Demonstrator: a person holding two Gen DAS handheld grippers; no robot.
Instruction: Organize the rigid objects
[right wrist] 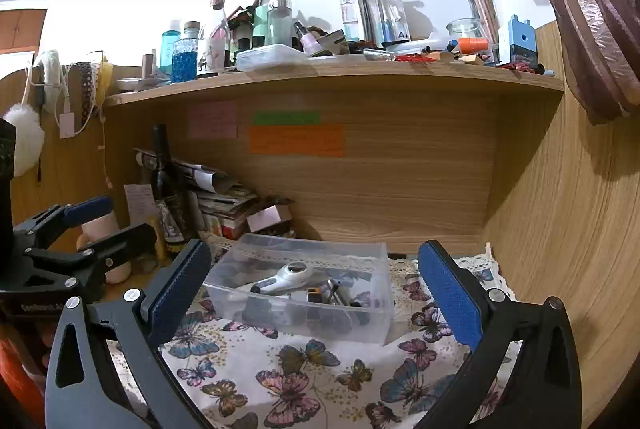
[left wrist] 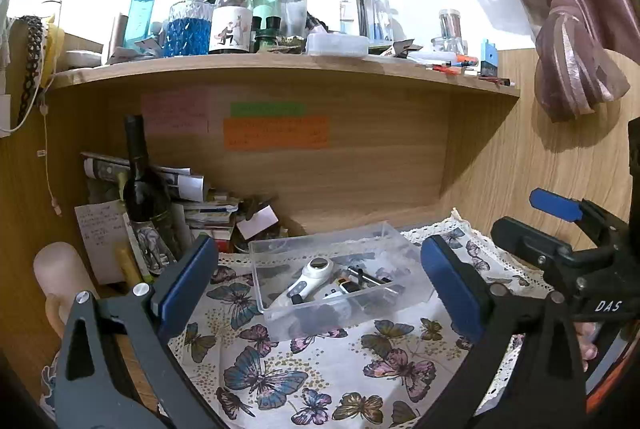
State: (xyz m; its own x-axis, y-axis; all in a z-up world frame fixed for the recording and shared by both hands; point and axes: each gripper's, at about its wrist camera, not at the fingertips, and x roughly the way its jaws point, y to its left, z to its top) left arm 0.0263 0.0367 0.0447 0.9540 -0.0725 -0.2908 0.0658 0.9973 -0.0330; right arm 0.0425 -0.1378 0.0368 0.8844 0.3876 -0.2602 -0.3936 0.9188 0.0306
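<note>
Left gripper: hanging with blue pads spread wide, grasping nothing.
Right gripper: likewise gaping and empty, hovering beside its twin.
Clear plastic bin: sitting on the butterfly-print cloth, cradling a white handheld gadget and small dark tools.
Risk: a careless nudge is likely sliding the light bin on the cloth, or toppling the dark wine bottle near its left.
Room: wooden side panel crowding the right; the cloth's near end is lying open.
</note>
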